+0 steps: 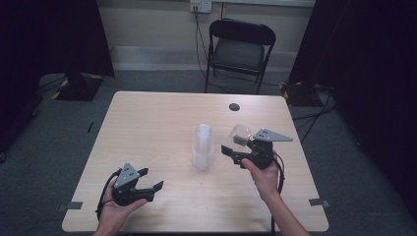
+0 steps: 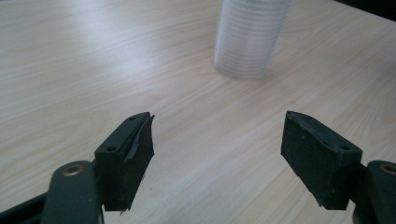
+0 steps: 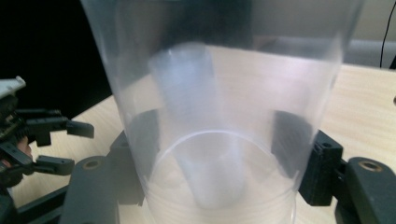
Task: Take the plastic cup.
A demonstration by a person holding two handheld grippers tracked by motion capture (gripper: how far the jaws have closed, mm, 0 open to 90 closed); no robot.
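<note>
Standing upright near the middle of the table (image 1: 147,123): stack of cups (image 1: 203,147), clear plastic, nested, rims upward; taken as the landmark for all entries below.

Single cup (image 1: 240,133): clear plastic, lifted off the table, just to the right of the stack and near its top, apart from it. Seen up close in the right gripper view (image 3: 219,116), with the stack showing blurred through its wall.

Right gripper (image 1: 237,147): held in the right hand (image 1: 265,177), right of the stack and close beside it. Jaws pressed against the two sides of the single cup, pinching it; black pads (image 3: 149,135) visible through the clear wall on both sides.

Left gripper (image 1: 150,181): held in the left hand (image 1: 118,209), left of the stack and nearer the person, well apart from it, low over the tabletop. Jaws spread wide, nothing between them. Left gripper view: both black jaw tips (image 2: 128,154) parted, bare wood grain in the gap, base of the stack (image 2: 247,37) ahead and slightly right of centre.

Dark round hole (image 1: 234,106): in the tabletop, beyond the stack, toward the far edge.

Folding chair (image 1: 239,49): black, on the floor beyond the far edge of the table, behind the stack.
</note>
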